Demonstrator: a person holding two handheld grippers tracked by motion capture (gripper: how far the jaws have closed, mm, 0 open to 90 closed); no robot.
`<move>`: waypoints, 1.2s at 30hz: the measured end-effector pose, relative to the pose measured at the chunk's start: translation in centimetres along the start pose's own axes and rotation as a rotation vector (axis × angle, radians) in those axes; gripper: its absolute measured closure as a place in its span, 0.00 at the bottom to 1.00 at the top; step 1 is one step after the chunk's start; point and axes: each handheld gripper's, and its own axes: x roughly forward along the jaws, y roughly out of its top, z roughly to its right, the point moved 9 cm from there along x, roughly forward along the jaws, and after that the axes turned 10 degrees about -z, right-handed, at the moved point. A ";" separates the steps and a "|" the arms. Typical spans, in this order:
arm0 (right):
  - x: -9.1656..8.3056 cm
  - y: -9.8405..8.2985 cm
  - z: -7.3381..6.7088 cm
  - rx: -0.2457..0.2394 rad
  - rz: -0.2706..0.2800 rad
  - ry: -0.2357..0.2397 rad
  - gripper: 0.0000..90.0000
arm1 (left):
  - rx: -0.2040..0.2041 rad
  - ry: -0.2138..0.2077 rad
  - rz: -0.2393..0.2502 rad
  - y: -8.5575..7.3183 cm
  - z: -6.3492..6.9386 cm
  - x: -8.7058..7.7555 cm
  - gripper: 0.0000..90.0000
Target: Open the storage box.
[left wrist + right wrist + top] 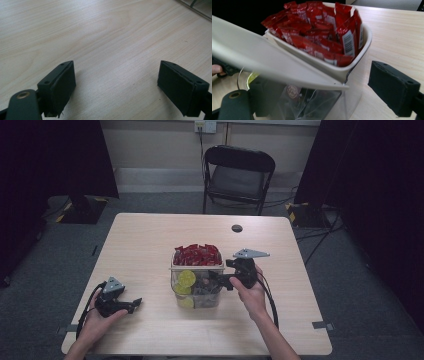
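So far, little of the job looked done, as I judged it. My left gripper [134, 304] rested low on the table [150, 240], well to the left of the box and clear of it, its jaws spread wide with nothing but bare wood between them. To its right stood the clear container [197, 287], with yellow-green round things and dark packets showing through its wall, and a cream tray [352, 67] of red sachets [322, 27] seated on its far part. My right gripper [216, 281] was pressed in at the container's right side; its jaws stood apart, one of them under the pale lid flap [262, 62] that sloped across just ahead, the other out in the open beside the wall, and I could not tell whether they pinched anything. No sachet had left the tray, so the picking seemed all ahead of me.
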 end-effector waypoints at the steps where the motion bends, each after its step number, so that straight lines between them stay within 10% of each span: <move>1: 0.0 0.2 0.1 -0.001 0.000 -0.001 0.15 | 0.000 0.000 0.000 0.0 0.0 0.0 0.16; 29: 1.1 1.6 1.2 0.004 0.008 0.000 0.15 | -0.016 -0.002 -0.012 0.1 0.2 -0.1 0.19; 36: 1.1 1.6 1.2 0.002 0.007 0.001 0.14 | -0.050 -0.046 0.061 1.2 0.6 -1.3 0.20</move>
